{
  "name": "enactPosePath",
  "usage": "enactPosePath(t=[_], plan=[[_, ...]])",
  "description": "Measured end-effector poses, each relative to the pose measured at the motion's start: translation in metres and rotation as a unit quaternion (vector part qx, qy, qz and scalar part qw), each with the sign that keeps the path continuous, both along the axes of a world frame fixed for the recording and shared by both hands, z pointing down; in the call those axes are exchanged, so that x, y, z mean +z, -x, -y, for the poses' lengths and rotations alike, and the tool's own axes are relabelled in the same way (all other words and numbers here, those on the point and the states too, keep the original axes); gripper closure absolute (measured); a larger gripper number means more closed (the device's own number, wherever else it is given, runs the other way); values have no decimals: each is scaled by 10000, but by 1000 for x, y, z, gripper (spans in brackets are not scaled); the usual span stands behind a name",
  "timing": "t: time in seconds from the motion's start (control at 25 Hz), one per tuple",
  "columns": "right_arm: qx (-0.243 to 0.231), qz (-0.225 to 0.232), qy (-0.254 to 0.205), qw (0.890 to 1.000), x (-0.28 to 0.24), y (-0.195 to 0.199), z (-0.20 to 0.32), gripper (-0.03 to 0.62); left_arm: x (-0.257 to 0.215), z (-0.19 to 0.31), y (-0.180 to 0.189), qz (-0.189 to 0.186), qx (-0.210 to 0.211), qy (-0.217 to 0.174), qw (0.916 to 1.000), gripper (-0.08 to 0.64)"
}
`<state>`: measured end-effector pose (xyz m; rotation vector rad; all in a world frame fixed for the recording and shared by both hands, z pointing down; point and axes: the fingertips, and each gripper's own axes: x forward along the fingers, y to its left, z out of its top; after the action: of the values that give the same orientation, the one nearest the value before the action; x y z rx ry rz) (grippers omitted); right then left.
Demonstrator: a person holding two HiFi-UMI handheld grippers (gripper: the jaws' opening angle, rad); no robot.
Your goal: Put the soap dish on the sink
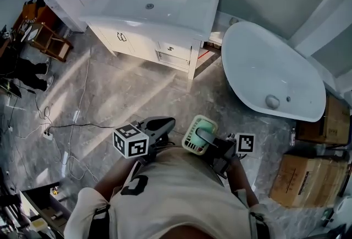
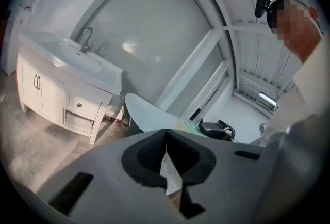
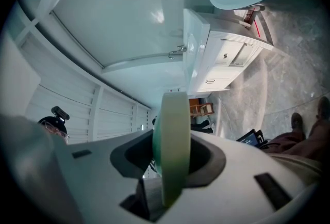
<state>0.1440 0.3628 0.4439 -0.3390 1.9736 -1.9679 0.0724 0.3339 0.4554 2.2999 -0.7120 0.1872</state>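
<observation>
I am on the carrying step. The pale green, round plastic soap dish [image 1: 196,133] is up in the air, close to my body. It is clamped on its edge between the jaws of my right hand-held gripper [image 3: 171,163]. It is not on the sink.

My left hand-held gripper [image 2: 165,134] has its jaws together. As far as I can tell from its own view, nothing is between them.

The white sink on its white cupboard [image 1: 209,4] is well apart from me, across the grey marble floor [image 1: 126,89]. A big white bathtub [image 1: 275,67] stands to the right of it.

Next, I think I need to walk over to the sink. Then I should turn the dish flat and lower it onto the flat counter part of the rim beside the bowl. Only then should I let the jaws go apart, so that it does not drop or slide in.
</observation>
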Motion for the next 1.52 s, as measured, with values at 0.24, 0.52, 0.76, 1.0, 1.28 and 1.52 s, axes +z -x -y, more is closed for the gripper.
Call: enactPosePath(t=[0.24,0.52,0.76,1.0,1.28,1.52], plan=[[-217,32,-66,9997,1,-3,3,442,1,-3,1,85,-379,-8,9992,540],[-345,-75,-300,9989,-3,11,10,443,3,5,15,32,-482,-38,9988,540],[48,-195,-339,9992,-8,26,37,456,3,33,32,-146,-296,-65,9994,540],[37,-289,-277,9992,-6,62,63,456,3,64,64,-283,-168,-38,9995,540],[-83,-426,-182,9989,-3,104,89,446,7,89,109,-399,-266,51,9988,540],[-80,-440,-85,9990,0,132,105,445,7,106,137,-418,-272,39,9987,540]])
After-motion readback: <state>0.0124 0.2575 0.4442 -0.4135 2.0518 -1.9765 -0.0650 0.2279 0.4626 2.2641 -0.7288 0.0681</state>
